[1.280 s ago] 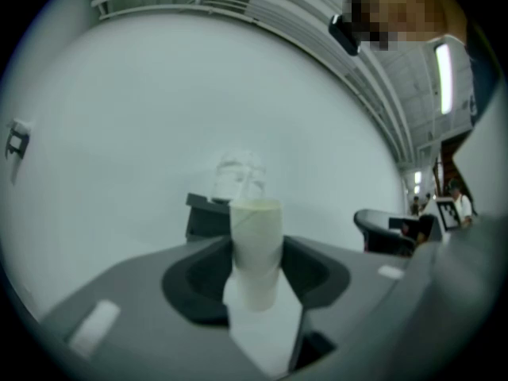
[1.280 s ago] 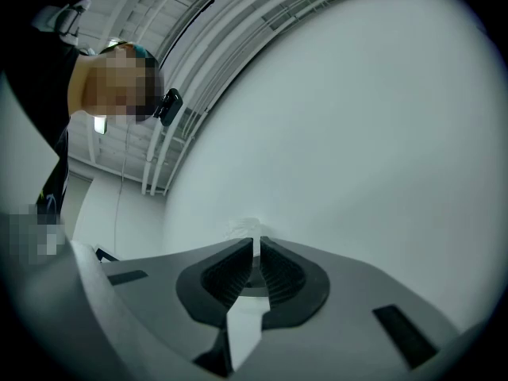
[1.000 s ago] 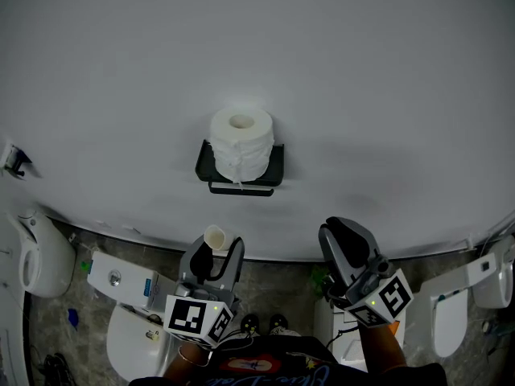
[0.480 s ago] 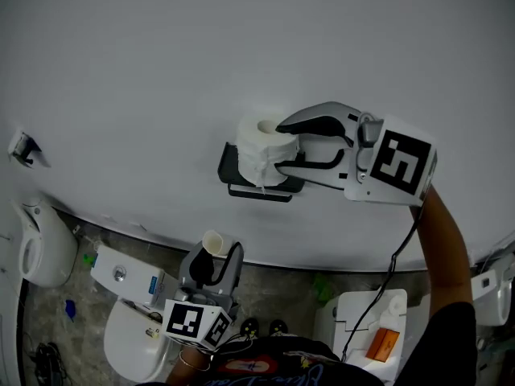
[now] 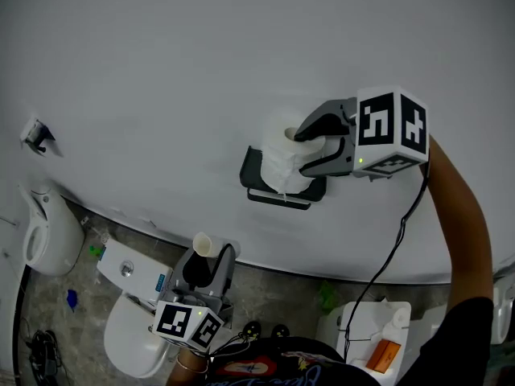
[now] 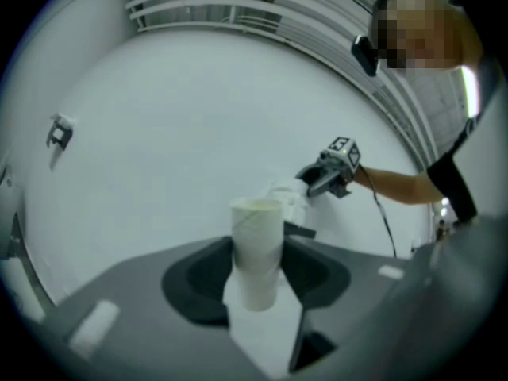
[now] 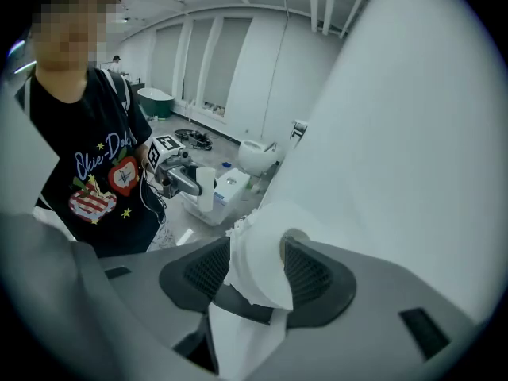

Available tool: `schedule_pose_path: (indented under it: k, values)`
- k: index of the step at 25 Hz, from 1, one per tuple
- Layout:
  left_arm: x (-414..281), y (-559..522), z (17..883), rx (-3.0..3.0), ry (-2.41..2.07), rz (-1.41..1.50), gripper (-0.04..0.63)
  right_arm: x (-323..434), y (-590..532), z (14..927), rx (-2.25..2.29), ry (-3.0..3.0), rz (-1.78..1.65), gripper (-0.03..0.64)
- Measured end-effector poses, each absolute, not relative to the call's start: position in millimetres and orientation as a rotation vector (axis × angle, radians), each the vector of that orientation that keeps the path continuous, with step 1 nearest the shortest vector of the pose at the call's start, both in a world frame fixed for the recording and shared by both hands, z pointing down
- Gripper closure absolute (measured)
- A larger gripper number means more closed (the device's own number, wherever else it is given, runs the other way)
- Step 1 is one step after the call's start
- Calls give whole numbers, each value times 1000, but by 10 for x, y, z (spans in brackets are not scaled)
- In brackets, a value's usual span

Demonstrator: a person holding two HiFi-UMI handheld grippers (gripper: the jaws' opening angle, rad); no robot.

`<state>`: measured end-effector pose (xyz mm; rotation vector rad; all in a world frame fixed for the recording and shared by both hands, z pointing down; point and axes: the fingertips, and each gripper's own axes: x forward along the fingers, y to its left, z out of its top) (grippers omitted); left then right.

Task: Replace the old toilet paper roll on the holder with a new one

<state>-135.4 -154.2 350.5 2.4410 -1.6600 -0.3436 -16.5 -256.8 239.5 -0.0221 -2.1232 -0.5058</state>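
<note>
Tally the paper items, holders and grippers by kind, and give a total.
Full toilet paper roll: 1
Empty cardboard tube: 1
Black wall holder: 1
Grippers: 2 (left gripper shut on the tube; right gripper, jaws just opened, around the roll)
Total: 5

I count two grey two-jaw grippers of mine: the left gripper (image 5: 209, 256) and the right gripper (image 5: 304, 151). The right one's jaws have just been opening, with the full roll between them. There is one full white toilet paper roll (image 5: 278, 161), one bare pale cardboard tube (image 5: 202, 244) and one black metal wall holder (image 5: 278, 195). Two white ceramic toilets (image 5: 44, 236) stand at the left. One small metal wall bracket (image 5: 36, 135).
</note>
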Motion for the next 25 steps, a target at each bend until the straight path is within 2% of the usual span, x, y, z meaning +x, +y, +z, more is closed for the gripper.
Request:
schedule_pose_path:
  k: [8, 15, 19, 25]
  values:
    - [-1275, -1590, 3566, 2441, -1610, -338, 403, -252, -2598, 2484, -5, -2066, -531, 425]
    - [-1109, -1651, 3580, 2501, -1570, -267, 403, 19, -2330, 2105, 249, -2537, -537, 439]
    - [-992, -1711, 3589, 2536, -1536, -239, 403, 409, -1968, 1797, 448, -3005, -404, 439]
    - [-736, -1792, 3596, 2601, -1455, -174, 402, 1113, -1715, 2324, 833, -3200, -224, 439]
